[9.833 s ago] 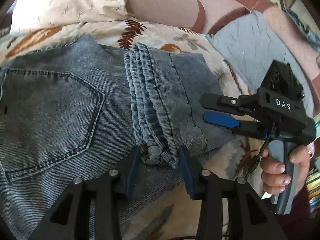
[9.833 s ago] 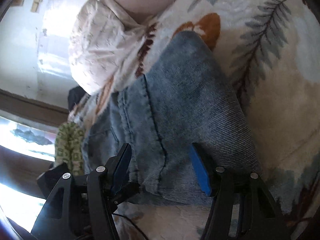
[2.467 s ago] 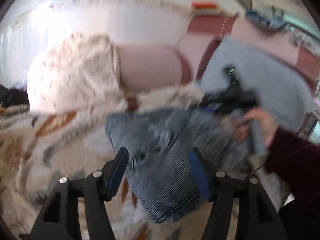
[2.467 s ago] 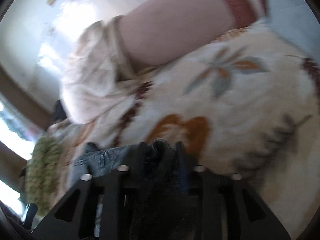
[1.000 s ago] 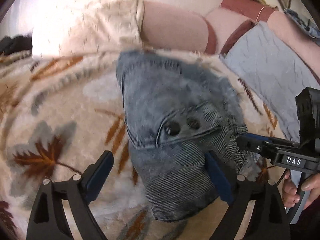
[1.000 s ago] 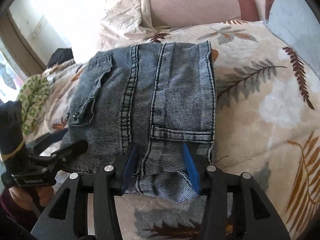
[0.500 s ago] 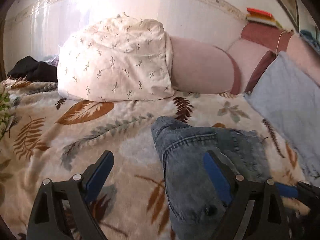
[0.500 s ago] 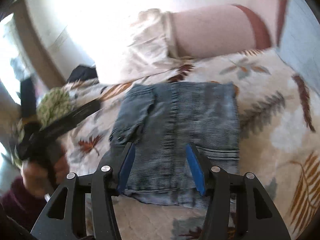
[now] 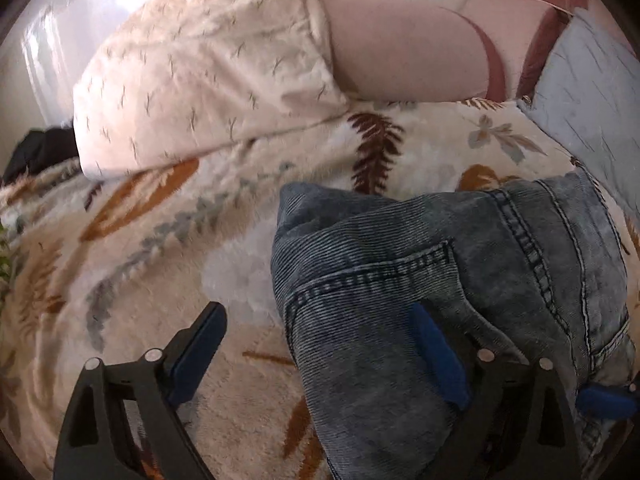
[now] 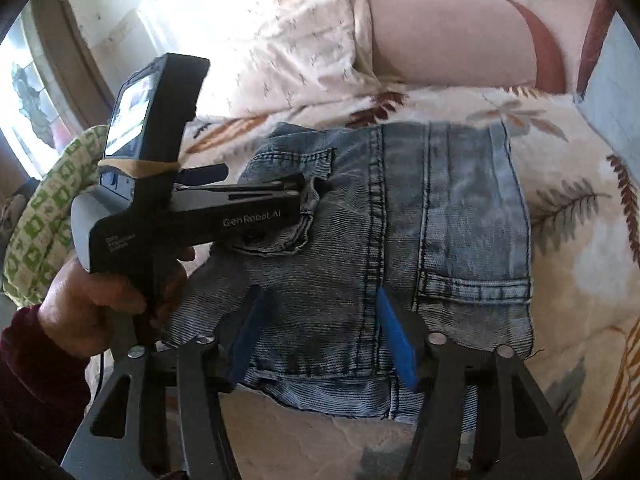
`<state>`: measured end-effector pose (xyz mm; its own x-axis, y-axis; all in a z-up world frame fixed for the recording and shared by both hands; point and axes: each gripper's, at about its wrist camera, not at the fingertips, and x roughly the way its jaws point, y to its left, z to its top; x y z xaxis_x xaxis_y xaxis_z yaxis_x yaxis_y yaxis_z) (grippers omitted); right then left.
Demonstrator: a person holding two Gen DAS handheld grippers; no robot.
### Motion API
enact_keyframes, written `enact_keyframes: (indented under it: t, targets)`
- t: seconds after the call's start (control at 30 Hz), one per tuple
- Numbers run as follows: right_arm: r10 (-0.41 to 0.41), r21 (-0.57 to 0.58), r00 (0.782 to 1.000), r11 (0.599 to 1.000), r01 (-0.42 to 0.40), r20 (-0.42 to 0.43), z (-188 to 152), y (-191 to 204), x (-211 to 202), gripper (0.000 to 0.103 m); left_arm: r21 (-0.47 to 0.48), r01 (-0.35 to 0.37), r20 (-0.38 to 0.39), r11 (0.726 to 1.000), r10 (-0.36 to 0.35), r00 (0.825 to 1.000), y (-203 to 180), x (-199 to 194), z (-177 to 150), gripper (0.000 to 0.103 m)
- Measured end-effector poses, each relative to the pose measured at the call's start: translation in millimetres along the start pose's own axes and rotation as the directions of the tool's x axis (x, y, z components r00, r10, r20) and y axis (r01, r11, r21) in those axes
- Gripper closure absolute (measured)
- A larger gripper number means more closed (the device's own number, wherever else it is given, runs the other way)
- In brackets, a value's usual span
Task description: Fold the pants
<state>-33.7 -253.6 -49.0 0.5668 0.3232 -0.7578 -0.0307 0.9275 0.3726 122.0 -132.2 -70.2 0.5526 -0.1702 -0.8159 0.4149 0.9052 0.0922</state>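
Folded pants [image 10: 400, 248] lie as a compact denim stack on the bed's leaf-print blanket [image 9: 132, 264], near the pillow [image 9: 208, 80] and pink bolster [image 10: 448, 40].

Left gripper [image 9: 320, 356]: fingers spread wide, just been opening further, gripping nothing. The stack's left fold edge sits between them, the right finger over the denim, the left finger over bare blanket.

Right gripper [image 10: 320, 332]: fingers part-spread, also just been opening, over the near hem edge, not pinching it.

From the right wrist view, the left gripper comes in from the left, its tips at the pocket flap [image 10: 308, 200]; contact unclear. A hand [image 10: 96, 300] in a dark red sleeve holds it.

Open blanket left of and in front of the stack. Right side: a light blue cushion [image 9: 588, 92] close to the far right corner. A green patterned cloth [image 10: 48, 216] lies far left.
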Motion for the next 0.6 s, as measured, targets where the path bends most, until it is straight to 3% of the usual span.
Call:
enact_keyframes:
  t: [0.2, 0.33, 0.47, 0.6]
  targets:
    - [-0.032, -0.046, 0.999, 0.998, 0.032, -0.010, -3.5, 6.3, 9.9, 0.039, -0.091, 0.065, -0.042, 0.994, -0.070, 0.997, 16.6, 10.1, -1.8, 0.000]
    - [-0.047, -0.066, 0.999, 0.997, 0.047, -0.003, -4.5, 9.8, 9.2, 0.036, -0.178, 0.108, -0.035, 0.978, -0.116, 0.993, 28.7, -9.3, -8.5, 0.005]
    - [-0.033, -0.068, 0.999, 0.997, 0.034, 0.004, -0.7, 9.2, 1.4, 0.036, -0.167, 0.083, 0.001, 0.982, -0.084, 0.996, 33.8, -49.6, -12.6, 0.006]
    - [-0.010, -0.043, 0.999, 0.999, 0.012, 0.034, 4.9, 6.9, -19.3, 0.034, -0.145, 0.008, 0.038, 0.989, -0.002, 0.999, 44.1, -88.5, -24.6, 0.006]
